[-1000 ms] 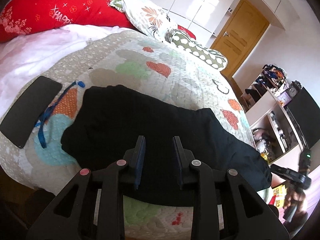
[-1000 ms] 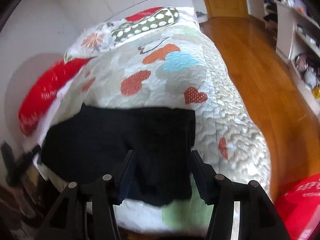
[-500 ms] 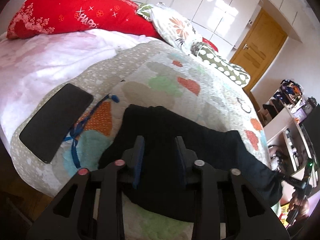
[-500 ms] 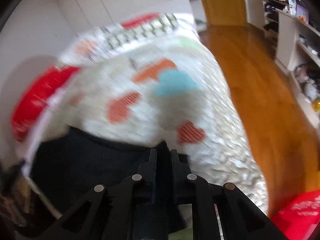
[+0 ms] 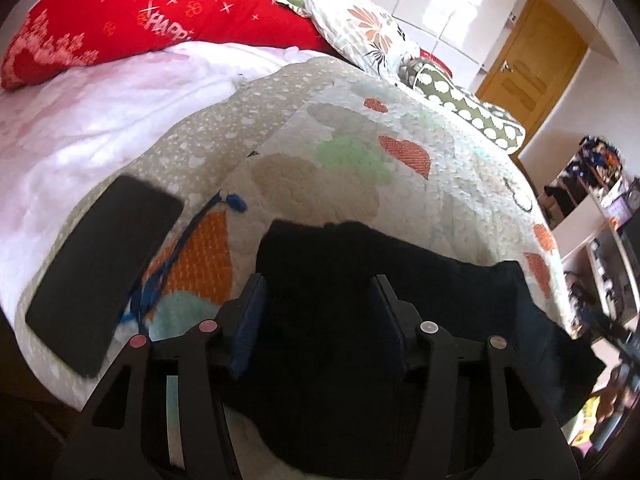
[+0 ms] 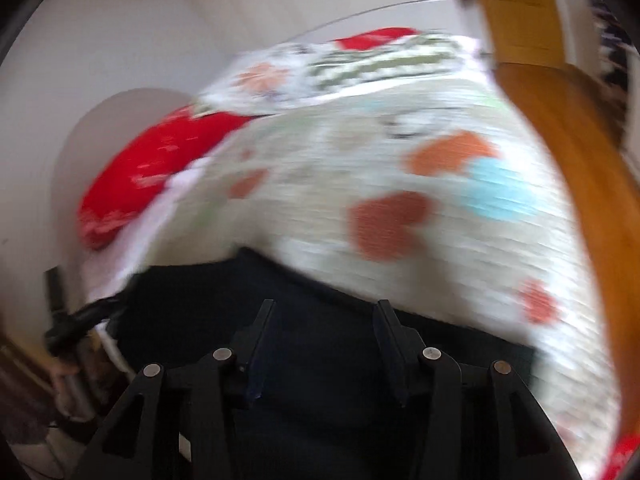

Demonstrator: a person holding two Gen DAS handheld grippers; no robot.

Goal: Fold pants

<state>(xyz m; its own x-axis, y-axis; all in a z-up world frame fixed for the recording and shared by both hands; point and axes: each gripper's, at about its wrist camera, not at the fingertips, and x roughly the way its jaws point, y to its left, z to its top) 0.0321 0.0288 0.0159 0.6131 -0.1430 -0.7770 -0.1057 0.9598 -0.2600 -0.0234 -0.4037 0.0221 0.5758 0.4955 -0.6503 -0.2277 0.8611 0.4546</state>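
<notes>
In the left wrist view the left gripper (image 5: 320,304) fills the lower middle of the frame; its jaws have just been opening and stand apart over the pants (image 5: 440,312), with dark cloth seen between them but neither pad pressing on it. The pants lie folded on the quilt (image 5: 460,208) at the near edge of the bed, spreading from centre to lower right. At left, a phone (image 5: 100,272) rests on the quilt, with a blue cord (image 5: 176,256) just beside it, between phone and pants. Further up, a white blanket (image 5: 100,120) covers the left side, and a red pillow (image 5: 152,20) sits at upper left. A wooden door (image 5: 532,64) stands at upper right

The right wrist view is blurred. The right gripper (image 6: 324,324) sits low centre, jaws just reopened and parted above the pants (image 6: 320,380), gripping nothing. The quilt (image 6: 400,168) rises beyond, the red pillow (image 6: 152,168) at left
</notes>
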